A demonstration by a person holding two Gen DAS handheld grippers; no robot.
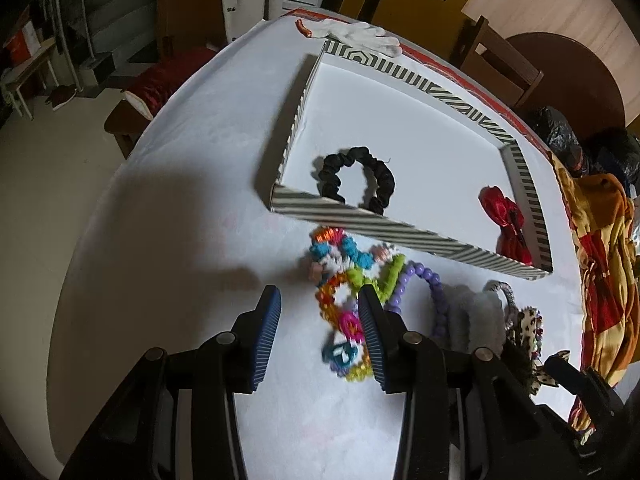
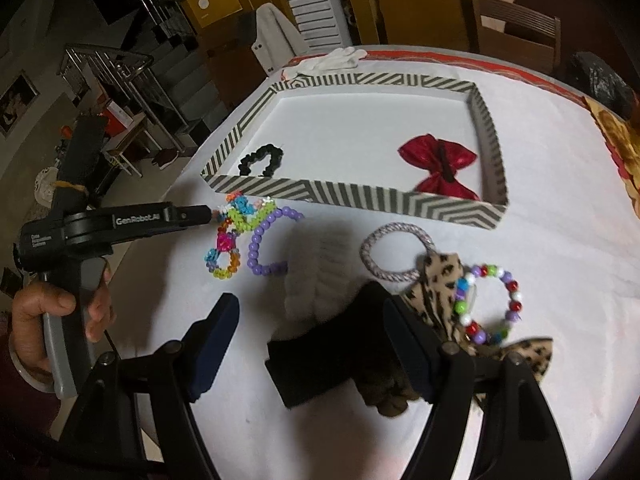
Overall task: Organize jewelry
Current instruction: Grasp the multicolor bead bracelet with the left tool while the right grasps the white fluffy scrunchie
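Observation:
A striped tray [image 1: 360, 222] [image 2: 344, 194] on the white table holds a black scrunchie [image 1: 356, 178] [image 2: 262, 160] and a red bow [image 1: 508, 224] [image 2: 438, 166]. In front of it lie a multicolour bead chain [image 1: 344, 300] [image 2: 232, 236], a purple bead bracelet [image 1: 428, 284] [image 2: 264, 240], a grey fluffy band [image 1: 472, 316] [image 2: 316, 272], a grey hair tie [image 2: 396, 256], a leopard bow [image 2: 440, 292] and a mixed bead bracelet [image 2: 488, 304]. My left gripper [image 1: 320, 300] is open, its fingers low over the bead chain. My right gripper [image 2: 308, 308] is open above a black item [image 2: 316, 364].
A white glove [image 1: 360, 34] [image 2: 332, 60] lies behind the tray. A patterned orange cloth [image 1: 600, 264] and black bags [image 1: 560, 132] sit at the right table edge. Chairs [image 2: 516, 20] stand beyond the table. The table edge curves away on the left.

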